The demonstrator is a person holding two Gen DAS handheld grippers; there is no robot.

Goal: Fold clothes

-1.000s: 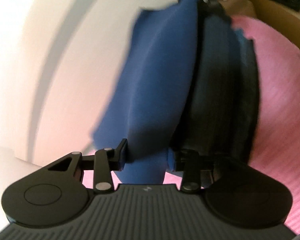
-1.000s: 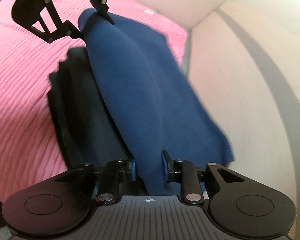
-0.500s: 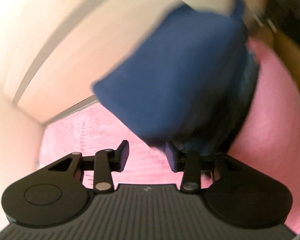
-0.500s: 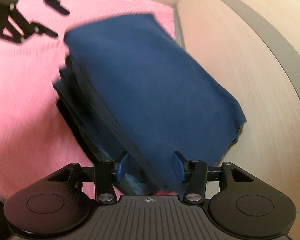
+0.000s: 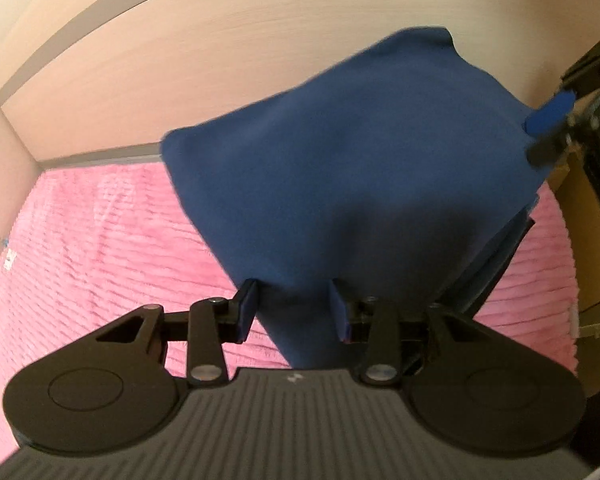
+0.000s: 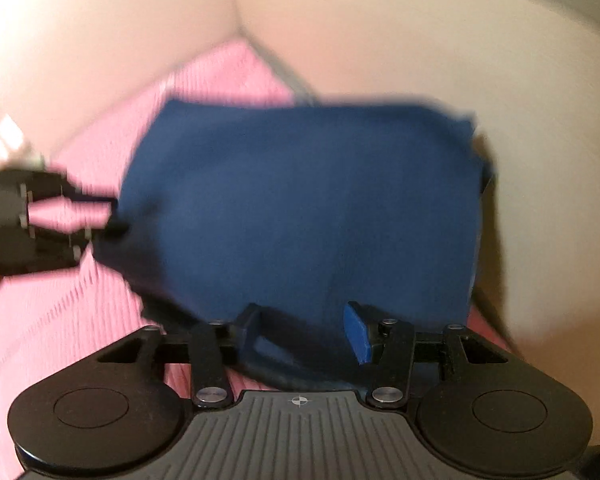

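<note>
Blue-padded fingers (image 5: 247,307) of the left gripper (image 5: 294,306) are standing apart around a corner of the navy cloth (image 5: 360,168); the right gripper (image 6: 302,330) is gaping wide, gripping nothing. Soft, light, floppy, the cloth is filling mid-frame over the pink bed (image 5: 100,248), best pinched at corners.

Bed with pink ribbed cover (image 5: 100,248), set into a corner of pale wood-look walls (image 5: 260,40); folded navy garment (image 5: 360,168) on it.
</note>
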